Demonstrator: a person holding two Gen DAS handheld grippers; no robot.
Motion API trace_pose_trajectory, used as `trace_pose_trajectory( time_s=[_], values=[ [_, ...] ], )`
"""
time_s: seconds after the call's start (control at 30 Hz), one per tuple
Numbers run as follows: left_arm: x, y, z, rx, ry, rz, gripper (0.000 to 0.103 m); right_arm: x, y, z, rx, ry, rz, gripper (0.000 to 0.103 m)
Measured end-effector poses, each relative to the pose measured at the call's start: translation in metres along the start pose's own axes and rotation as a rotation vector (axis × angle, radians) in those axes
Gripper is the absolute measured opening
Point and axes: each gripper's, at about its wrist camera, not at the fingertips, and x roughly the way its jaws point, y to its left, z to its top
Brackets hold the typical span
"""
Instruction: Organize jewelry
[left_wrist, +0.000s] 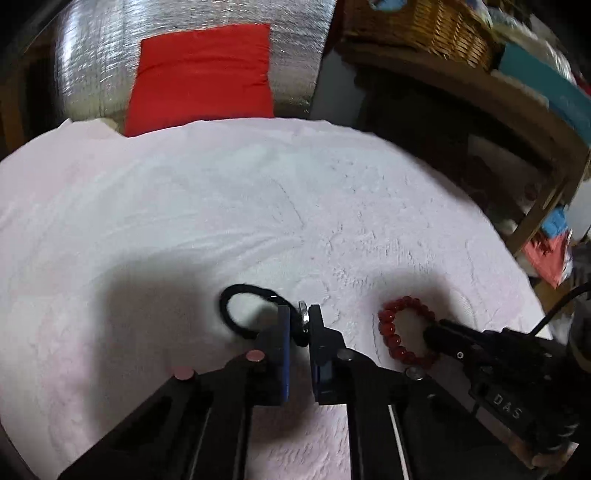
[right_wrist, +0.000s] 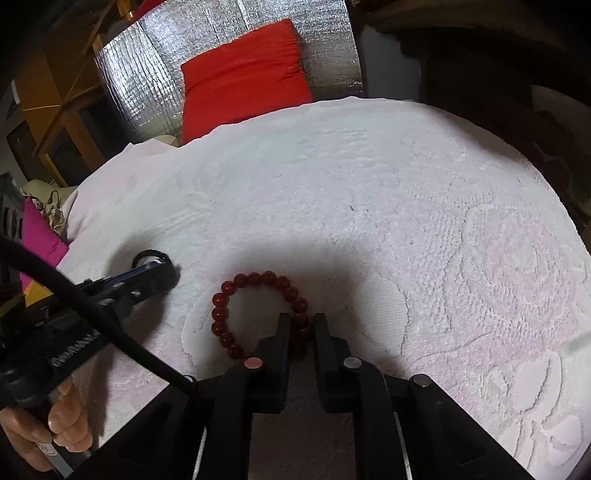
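A black hair tie with a small silver charm (left_wrist: 243, 308) lies on the white-pink towel (left_wrist: 258, 203). My left gripper (left_wrist: 298, 314) is shut on its right side, charm between the tips; it also shows in the right wrist view (right_wrist: 162, 267), with the tie (right_wrist: 149, 256) poking out. A red bead bracelet (right_wrist: 258, 314) lies on the towel (right_wrist: 406, 221). My right gripper (right_wrist: 301, 325) is shut on the bracelet's right side. In the left wrist view the bracelet (left_wrist: 397, 328) shows with my right gripper (left_wrist: 434, 330) on it.
A red cushion (left_wrist: 201, 77) leans on silver foil insulation (left_wrist: 96, 55) behind the towel. A wicker basket (left_wrist: 417, 26) sits on a wooden shelf at right. A pink object (right_wrist: 37, 236) lies off the towel's left edge.
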Motion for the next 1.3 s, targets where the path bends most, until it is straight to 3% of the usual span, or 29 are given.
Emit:
trace_pose_trajectory(
  time_s=[0.27, 0.57, 0.7, 0.9, 0.93, 1.0, 1.03, 1.07, 1.13, 1.23, 1.3],
  values=[
    [-0.051, 0.021, -0.024, -0.013, -0.029, 0.036, 0.008, -0.016, 0.011, 0.000, -0.005, 0.000, 0.078, 0.011],
    [-0.109, 0.009, -0.053, 0.080, -0.082, 0.029, 0.008, -0.054, 0.026, -0.011, -0.019, -0.042, 0.161, 0.011],
    [-0.112, 0.008, -0.074, 0.129, -0.049, 0.060, 0.008, -0.059, 0.034, -0.019, -0.015, -0.029, 0.184, 0.011],
    [-0.097, 0.024, -0.094, 0.128, 0.055, 0.145, 0.009, -0.047, 0.041, -0.025, -0.006, 0.034, 0.100, 0.011],
    [-0.099, 0.026, -0.096, 0.118, 0.063, 0.144, 0.014, -0.046, 0.039, -0.026, 0.014, 0.045, 0.091, 0.012],
    [-0.107, 0.029, -0.097, 0.104, 0.053, 0.167, 0.038, -0.046, 0.036, -0.026, 0.040, 0.067, 0.062, 0.016],
    [-0.112, 0.031, -0.097, 0.099, 0.036, 0.182, 0.056, -0.046, 0.035, -0.026, 0.049, 0.077, 0.057, 0.020],
    [-0.117, 0.031, -0.098, 0.094, 0.021, 0.191, 0.062, -0.046, 0.034, -0.027, 0.060, 0.088, 0.056, 0.022],
    [-0.128, 0.034, -0.100, 0.079, -0.001, 0.187, 0.063, -0.047, 0.034, -0.030, 0.082, 0.113, 0.060, 0.022],
    [-0.142, 0.039, -0.106, 0.048, -0.008, 0.189, 0.077, -0.055, 0.036, -0.034, 0.104, 0.132, 0.069, 0.022],
    [-0.144, 0.043, -0.108, 0.037, 0.003, 0.204, 0.078, -0.058, 0.034, -0.037, 0.120, 0.137, 0.050, 0.026]
  ],
)
